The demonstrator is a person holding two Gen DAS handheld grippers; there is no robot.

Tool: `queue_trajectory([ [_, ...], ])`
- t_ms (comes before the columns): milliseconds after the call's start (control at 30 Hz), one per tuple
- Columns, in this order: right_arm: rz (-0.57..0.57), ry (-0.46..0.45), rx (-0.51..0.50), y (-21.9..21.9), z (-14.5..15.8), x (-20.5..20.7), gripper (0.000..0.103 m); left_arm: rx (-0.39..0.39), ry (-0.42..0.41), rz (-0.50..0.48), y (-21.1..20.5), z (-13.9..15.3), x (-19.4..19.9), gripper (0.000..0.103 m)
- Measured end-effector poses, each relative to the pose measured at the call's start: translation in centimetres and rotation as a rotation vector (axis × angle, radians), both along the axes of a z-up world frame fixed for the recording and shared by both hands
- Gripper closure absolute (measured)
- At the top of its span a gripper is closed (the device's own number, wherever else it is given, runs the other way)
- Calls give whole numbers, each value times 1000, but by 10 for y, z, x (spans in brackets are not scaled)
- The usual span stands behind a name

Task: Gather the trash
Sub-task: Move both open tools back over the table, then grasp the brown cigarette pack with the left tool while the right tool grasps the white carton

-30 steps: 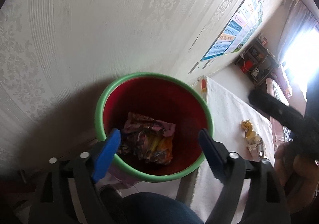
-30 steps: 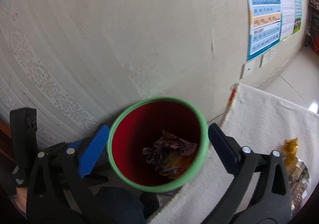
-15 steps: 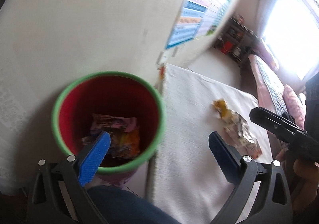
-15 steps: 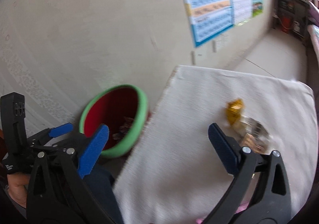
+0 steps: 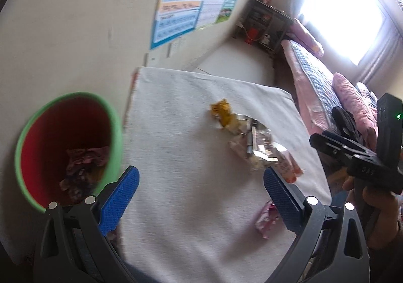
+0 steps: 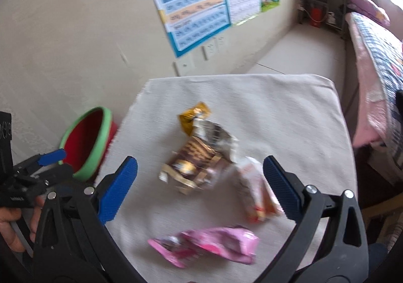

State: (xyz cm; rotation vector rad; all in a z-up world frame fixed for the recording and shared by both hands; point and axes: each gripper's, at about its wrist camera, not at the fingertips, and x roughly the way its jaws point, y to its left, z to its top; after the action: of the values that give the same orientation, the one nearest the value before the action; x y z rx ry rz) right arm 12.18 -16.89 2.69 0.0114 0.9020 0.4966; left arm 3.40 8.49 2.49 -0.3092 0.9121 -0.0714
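Note:
A red bin with a green rim [image 5: 68, 149] stands on the floor by the wall, with crumpled wrappers [image 5: 83, 167] inside. To its right, on the white cloth-covered table [image 5: 181, 111], lie a yellow wrapper [image 6: 194, 116], a brown-and-gold wrapper [image 6: 196, 159], a white-and-orange packet [image 6: 254, 189] and a pink wrapper [image 6: 209, 242]. My left gripper [image 5: 200, 174] hangs open above the cloth between the bin and the wrappers, nothing in it. My right gripper [image 6: 200, 162] is open above the wrapper pile, its blue pads on either side of the brown-and-gold wrapper in the picture and holding nothing.
Posters [image 6: 196, 10] hang on the wall behind the table. A bed with pink bedding [image 5: 327, 81] runs along the right. A dark shelf [image 6: 320, 13] stands in the far corner. A hand [image 5: 377, 210] holds the right tool at the table's right edge.
Both grippers have swung right, away from above the bin and over the cloth. The bin has slid to the left edge of both views. The loose wrappers now lie ahead of the fingers.

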Motion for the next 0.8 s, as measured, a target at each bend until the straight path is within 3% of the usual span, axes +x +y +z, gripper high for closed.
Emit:
queue_trajectory([
  [367,-25,54,-62,-44,-31,2,5,14,34,-139,-63,-5,30,8],
  [800,1,148,-93,-51,-74,21,5,66,141,-237,-107,-30,79,8],
])
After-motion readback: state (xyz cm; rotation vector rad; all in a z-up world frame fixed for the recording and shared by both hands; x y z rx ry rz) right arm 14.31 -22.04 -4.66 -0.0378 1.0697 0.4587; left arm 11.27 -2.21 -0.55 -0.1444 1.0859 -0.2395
